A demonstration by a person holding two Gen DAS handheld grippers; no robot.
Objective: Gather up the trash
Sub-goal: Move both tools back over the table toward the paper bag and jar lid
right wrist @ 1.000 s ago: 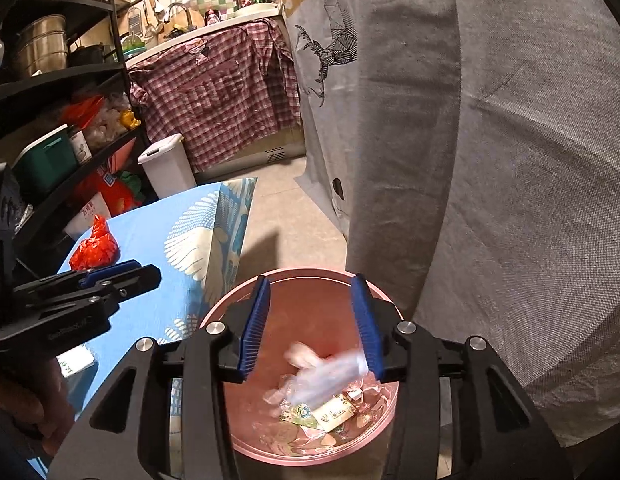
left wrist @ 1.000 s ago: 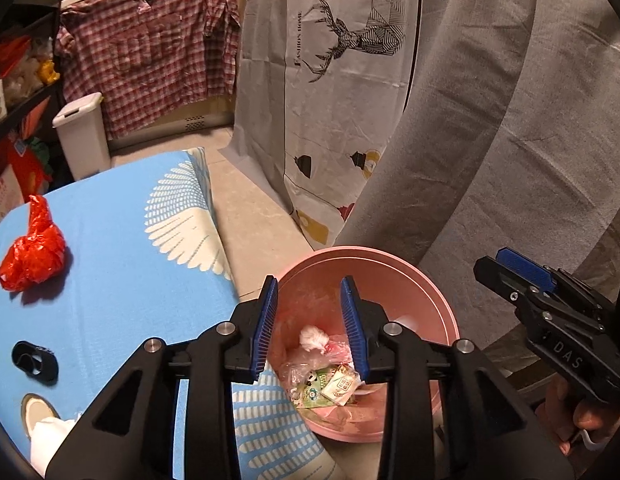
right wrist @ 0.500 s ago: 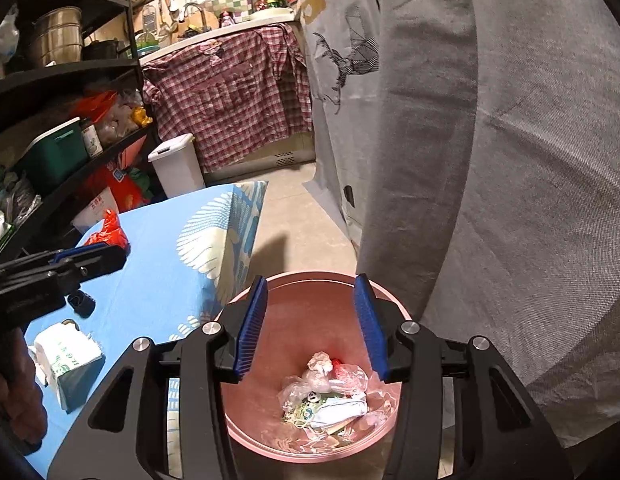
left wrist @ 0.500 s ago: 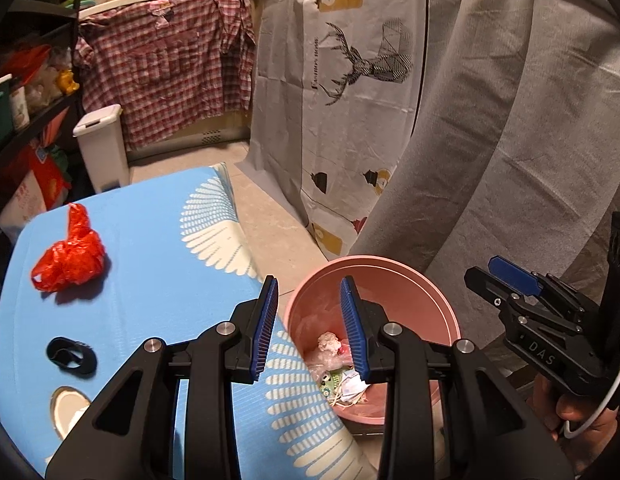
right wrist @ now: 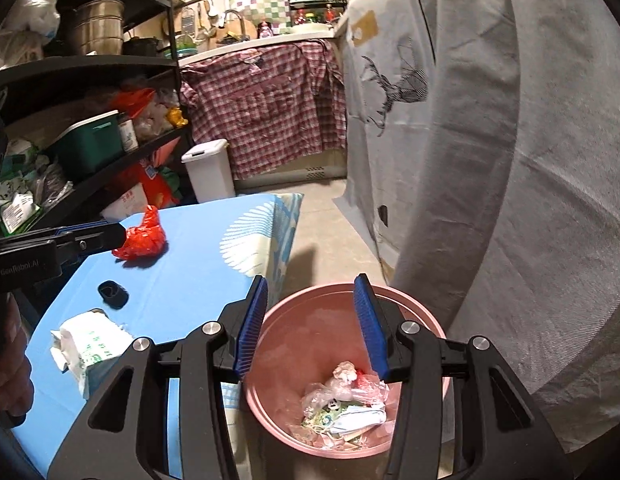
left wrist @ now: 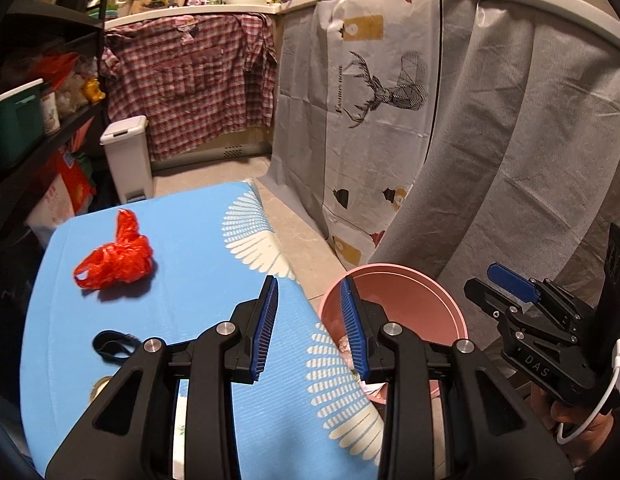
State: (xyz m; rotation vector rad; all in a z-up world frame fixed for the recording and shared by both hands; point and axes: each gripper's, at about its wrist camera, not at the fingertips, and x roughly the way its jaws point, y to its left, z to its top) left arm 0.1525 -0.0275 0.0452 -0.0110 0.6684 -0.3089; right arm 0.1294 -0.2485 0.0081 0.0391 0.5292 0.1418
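Bin (right wrist: 342,320) parked just off tabletop (left wrist: 181,264) edge for easy drops; red bag (left wrist: 115,258) near far corner; both tongs (left wrist: 307,330) (right wrist: 312,322) released, empty.

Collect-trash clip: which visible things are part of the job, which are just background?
Job: pink bin with wrappers inside, red plastic bag, crumpled carton, black cap.
Background: white pedal bin, plaid shirt, deer-print cloth, shelf clutter.

Red bag (left wrist: 115,261) on table (left wrist: 197,240) — pink bin (left wrist: 410,300) beside
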